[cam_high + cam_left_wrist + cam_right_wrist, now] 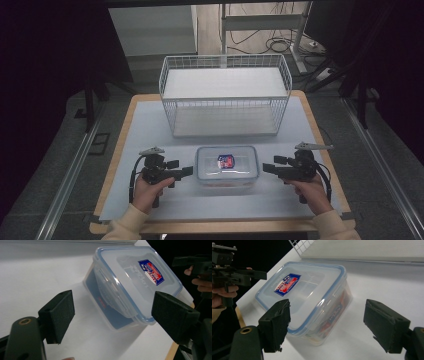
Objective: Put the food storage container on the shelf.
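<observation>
White bench [150,125] surface carries a lidded clear food container [227,168] before a wire basket [225,95]; left tool [187,171] and right tool [267,168] are held apart, flanking it.

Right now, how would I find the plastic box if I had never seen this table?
Start at the white wire basket at the back of the table. In front of it, between the two grippers, sits the plastic box. It is see-through, with a blue-edged lid and a blue-and-red sticker on top.
</observation>
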Tool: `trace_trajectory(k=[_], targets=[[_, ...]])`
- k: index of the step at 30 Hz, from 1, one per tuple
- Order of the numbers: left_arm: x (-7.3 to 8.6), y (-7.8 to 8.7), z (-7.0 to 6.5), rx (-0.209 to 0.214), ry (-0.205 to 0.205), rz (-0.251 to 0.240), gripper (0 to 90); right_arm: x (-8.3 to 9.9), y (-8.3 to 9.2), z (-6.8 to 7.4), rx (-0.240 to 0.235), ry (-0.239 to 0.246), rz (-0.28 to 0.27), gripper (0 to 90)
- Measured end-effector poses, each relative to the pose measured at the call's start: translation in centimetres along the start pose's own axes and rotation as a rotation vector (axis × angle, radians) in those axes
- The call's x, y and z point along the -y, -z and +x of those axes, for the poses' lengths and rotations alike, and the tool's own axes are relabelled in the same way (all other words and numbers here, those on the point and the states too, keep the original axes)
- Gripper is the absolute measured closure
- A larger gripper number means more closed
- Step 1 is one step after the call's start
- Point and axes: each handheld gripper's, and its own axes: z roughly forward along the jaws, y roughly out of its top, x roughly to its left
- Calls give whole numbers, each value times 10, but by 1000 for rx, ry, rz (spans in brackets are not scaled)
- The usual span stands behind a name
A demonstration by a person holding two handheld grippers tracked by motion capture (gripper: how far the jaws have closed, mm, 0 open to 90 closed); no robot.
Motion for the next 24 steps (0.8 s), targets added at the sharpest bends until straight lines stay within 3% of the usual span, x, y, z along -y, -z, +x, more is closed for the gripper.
trace_trajectory(k=[12,17,21,24], targets=[[-7,-21,4,106,86,36,189,1,0,2,25,15,7,221],[-8,-34,4,147,116,74,189,1,-1,1,34,11,9,223],[-8,-40,3,167,130,84,191,1,-1,1,48,17,12,223],[-7,-43,1,152,126,99,191,1,0,1,54,18,14,223]])
